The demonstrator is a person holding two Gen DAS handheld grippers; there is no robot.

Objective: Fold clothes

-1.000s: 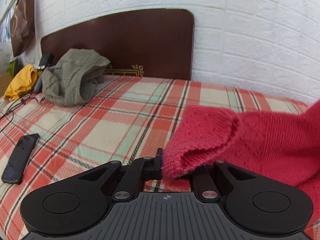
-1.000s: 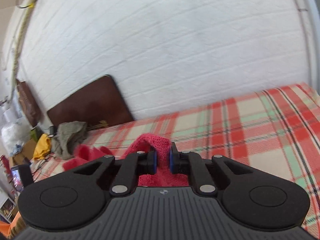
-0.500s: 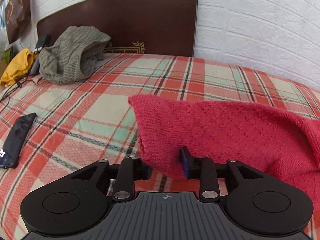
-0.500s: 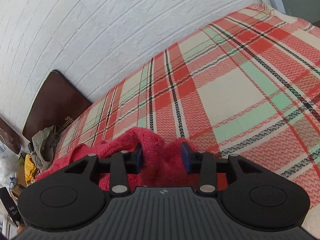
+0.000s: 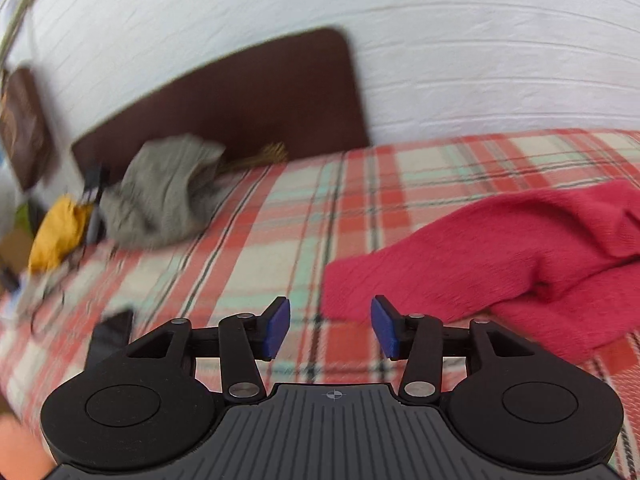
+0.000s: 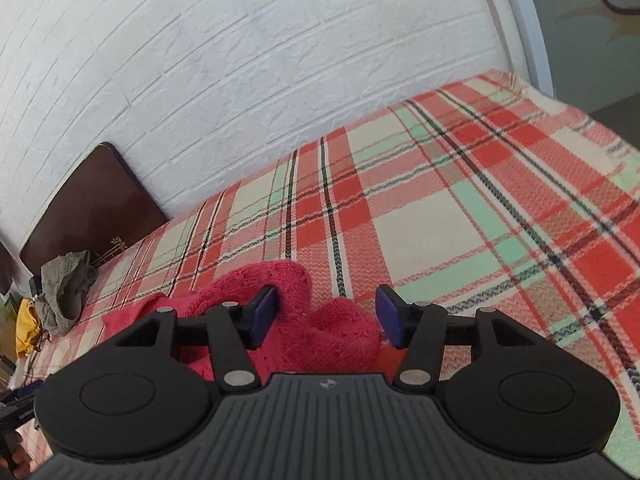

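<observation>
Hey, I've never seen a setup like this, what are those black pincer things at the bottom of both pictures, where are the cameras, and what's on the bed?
Those are two handheld grippers; a person holds one in each hand. Each picture comes from a camera on one gripper, looking along its fingers. The left gripper has jaws opening, with nothing between them. The right gripper is opening too, with the red knitted sweater lying loose between its blue pads. The sweater rests crumpled on the plaid red-and-green bedspread. Near the dark brown headboard lie a grey-green crumpled garment, a yellow cloth and a black phone.
</observation>
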